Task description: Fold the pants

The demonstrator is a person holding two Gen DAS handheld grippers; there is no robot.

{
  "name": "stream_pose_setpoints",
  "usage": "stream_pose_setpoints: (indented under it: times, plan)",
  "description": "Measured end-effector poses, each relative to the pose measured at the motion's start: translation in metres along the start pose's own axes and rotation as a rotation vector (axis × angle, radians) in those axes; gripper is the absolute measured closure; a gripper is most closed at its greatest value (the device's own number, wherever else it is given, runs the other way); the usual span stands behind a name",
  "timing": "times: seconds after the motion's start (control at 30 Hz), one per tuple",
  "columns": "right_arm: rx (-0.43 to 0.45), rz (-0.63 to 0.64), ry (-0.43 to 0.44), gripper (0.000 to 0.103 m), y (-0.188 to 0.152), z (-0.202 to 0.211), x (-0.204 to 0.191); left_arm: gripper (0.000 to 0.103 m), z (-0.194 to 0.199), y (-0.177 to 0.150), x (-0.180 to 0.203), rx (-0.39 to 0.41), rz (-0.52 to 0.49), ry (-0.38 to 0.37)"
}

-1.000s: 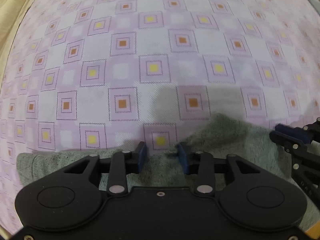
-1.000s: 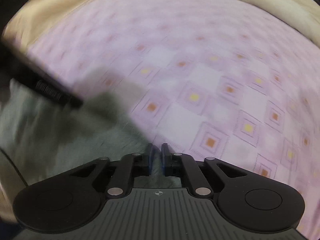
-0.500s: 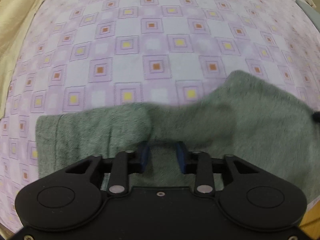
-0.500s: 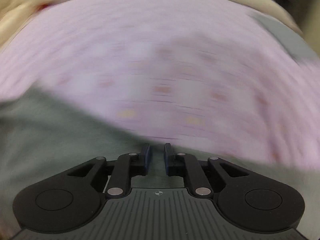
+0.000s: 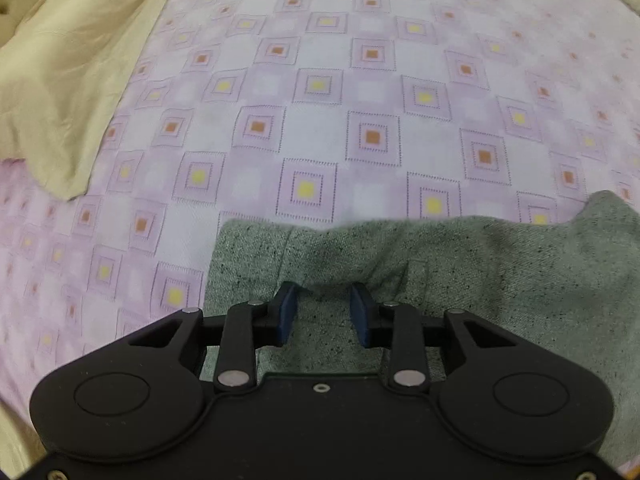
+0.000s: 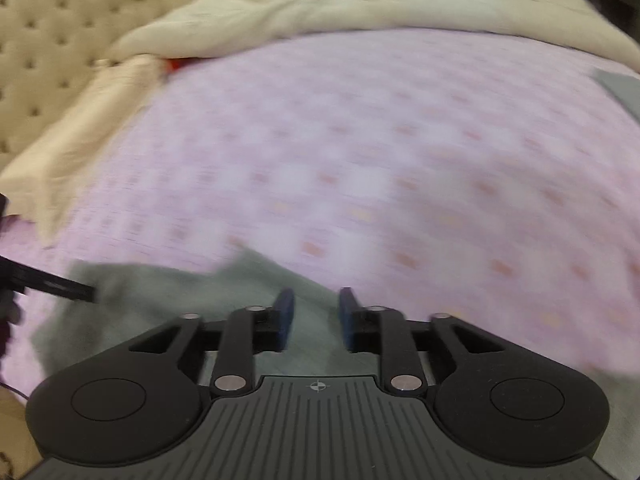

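A: Where do we have the pants [image 5: 460, 280] just now?

B: On the bed, over the lilac checked bedsheet [image 5: 320, 128]. Under our left tongs [image 5: 323, 312] the grey-green cloth runs from just left of the tips far out to the right. Its far edge lies a little ahead of the tips, with a raised corner at the far right.

A: And how do the left tongs stand?

B: Spread, blue pads apart, with pants cloth showing between them. Nothing is pinched.

A: The right tongs [image 6: 316, 318]?

B: Spread as well, over the pants [image 6: 160, 296]. That view is blurred, so the cloth's edges are soft. We can make out a peak of cloth just ahead and left of the tips.

A: What room do we have?

B: Ahead of both tongs the bedsheet lies bare and flat. To the far left of the left tongs a cream blanket [image 5: 68, 80] overlaps the sheet's edge. From the right tongs, the same blanket [image 6: 360, 8] banks along the far side, with a tufted headboard [image 6: 48, 32] at the far left. A dark bar [image 6: 52, 286] reaches in from the left, its tip over the pants' left edge.
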State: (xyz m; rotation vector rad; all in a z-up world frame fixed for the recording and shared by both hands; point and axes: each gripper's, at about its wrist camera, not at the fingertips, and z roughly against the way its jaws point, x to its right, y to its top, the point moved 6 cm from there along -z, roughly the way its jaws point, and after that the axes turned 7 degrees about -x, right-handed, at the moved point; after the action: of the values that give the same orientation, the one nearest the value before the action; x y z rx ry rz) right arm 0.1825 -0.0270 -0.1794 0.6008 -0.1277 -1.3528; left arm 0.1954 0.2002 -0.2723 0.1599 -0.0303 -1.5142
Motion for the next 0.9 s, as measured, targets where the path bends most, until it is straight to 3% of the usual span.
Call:
stream_pose_setpoints:
  times: [0.13, 0.2, 0.33, 0.4, 0.53, 0.7, 0.73, 0.83, 0.9]
  plan:
    - [-0.030, 0.086, 0.065, 0.067, 0.032, -0.028, -0.035, 0.062, 0.006, 0.002, 0.003, -0.009, -0.054, -0.003]
    - [-0.084, 0.136, 0.066, 0.062, 0.039, -0.046, -0.044, 0.061, 0.007, -0.002, -0.003, -0.012, -0.014, -0.030]
    - [-0.209, 0.202, 0.060, 0.062, 0.038, -0.073, -0.048, 0.061, 0.005, -0.007, -0.014, -0.005, 0.001, -0.058]
    - [-0.251, 0.227, 0.059, 0.097, 0.031, -0.078, -0.049, 0.061, 0.006, -0.003, -0.008, -0.001, -0.024, -0.052]
    - [-0.229, 0.256, -0.050, 0.101, 0.034, -0.082, -0.050, 0.061, 0.005, -0.002, -0.010, 0.006, -0.014, -0.065]
    - [-0.230, 0.204, -0.095, 0.100, 0.027, -0.091, -0.052, 0.061, 0.008, -0.002, -0.015, 0.013, 0.027, -0.099]
    - [-0.217, 0.182, -0.086, 0.098, 0.026, -0.084, -0.051, 0.061, 0.010, -0.002, -0.016, 0.012, 0.034, -0.106]
    - [-0.097, 0.112, -0.082, 0.080, 0.029, -0.053, -0.038, 0.063, 0.018, -0.001, -0.020, 0.018, 0.040, -0.109]
    - [-0.042, 0.016, -0.059, 0.079, 0.025, -0.028, -0.025, 0.063, 0.027, -0.002, -0.021, 0.034, 0.039, -0.081]
